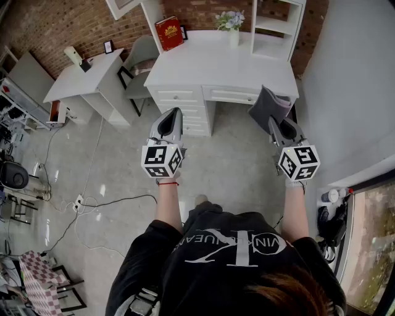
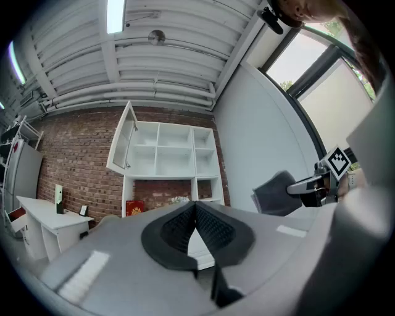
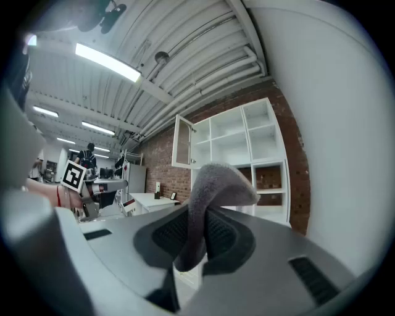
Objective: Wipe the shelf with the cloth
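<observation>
The room is bright and even: a ceiling tube lamp glares white at 11 o'clock in the left gripper view, a second tube glows at 10 o'clock in the right gripper view, and daylight enters by the window at 2 o'clock of the left. Both gripper views bend strongly toward black corners, the shelf sharp, the cloth near the lens slightly soft.

Two claws up: left gripper, right gripper. One grey cloth in the right claw. Ahead of them: two desks, big desk and small desk, one red book, one chair, one flower vase, one shelf unit.
</observation>
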The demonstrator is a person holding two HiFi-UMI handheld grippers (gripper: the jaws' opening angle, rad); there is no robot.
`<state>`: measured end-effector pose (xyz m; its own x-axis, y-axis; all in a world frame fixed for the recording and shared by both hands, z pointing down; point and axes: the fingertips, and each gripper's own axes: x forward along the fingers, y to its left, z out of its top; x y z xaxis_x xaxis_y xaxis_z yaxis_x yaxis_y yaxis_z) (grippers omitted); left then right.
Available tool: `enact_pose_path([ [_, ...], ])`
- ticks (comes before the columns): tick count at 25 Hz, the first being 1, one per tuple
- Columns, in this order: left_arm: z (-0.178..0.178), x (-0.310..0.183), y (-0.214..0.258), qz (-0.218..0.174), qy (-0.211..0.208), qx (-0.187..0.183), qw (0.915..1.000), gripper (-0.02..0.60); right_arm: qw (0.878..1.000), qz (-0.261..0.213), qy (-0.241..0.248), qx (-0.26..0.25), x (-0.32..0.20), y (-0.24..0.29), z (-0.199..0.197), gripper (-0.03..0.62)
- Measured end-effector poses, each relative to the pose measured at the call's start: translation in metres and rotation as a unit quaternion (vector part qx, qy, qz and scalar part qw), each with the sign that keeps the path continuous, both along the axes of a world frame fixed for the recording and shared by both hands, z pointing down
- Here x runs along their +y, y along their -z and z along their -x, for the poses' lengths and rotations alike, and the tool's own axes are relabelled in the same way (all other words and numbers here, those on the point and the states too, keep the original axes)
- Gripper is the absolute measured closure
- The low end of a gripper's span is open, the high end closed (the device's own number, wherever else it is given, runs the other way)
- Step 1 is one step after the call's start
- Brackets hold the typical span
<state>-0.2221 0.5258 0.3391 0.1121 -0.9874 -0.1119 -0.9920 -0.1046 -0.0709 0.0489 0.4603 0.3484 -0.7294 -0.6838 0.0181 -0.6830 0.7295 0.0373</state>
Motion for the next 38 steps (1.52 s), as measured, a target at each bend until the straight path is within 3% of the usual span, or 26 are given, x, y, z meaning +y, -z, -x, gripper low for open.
enact_pose_path([
  [16, -0.016, 0.004, -0.004, 0.006, -0.001, 0.003, 1.0, 0.571, 1.0, 0.006, 0.001, -0.021, 0.003, -0.003, -0.013, 0.537],
  [21, -0.022, -0.015, -0.013, 0.016, -0.007, 0.004, 0.9998, 0.571, 0.999, 0.016, -0.015, -0.029, -0.011, -0.012, -0.026, 0.537],
  [27, -0.024, -0.067, -0.024, 0.017, -0.027, 0.008, 0.9994, 0.571, 0.999, 0.019, -0.037, -0.03, -0.052, -0.021, -0.032, 0.537],
  [33, -0.028, -0.144, -0.03, 0.018, -0.049, 0.037, 0.998, 0.571, 0.998, 0.029, -0.055, -0.009, -0.113, -0.027, -0.036, 0.537],
  [38, -0.039, -0.214, -0.029, 0.027, -0.075, 0.031, 0.9963, 0.569, 0.997, 0.03, -0.072, -0.013, -0.169, -0.023, -0.045, 0.537],
])
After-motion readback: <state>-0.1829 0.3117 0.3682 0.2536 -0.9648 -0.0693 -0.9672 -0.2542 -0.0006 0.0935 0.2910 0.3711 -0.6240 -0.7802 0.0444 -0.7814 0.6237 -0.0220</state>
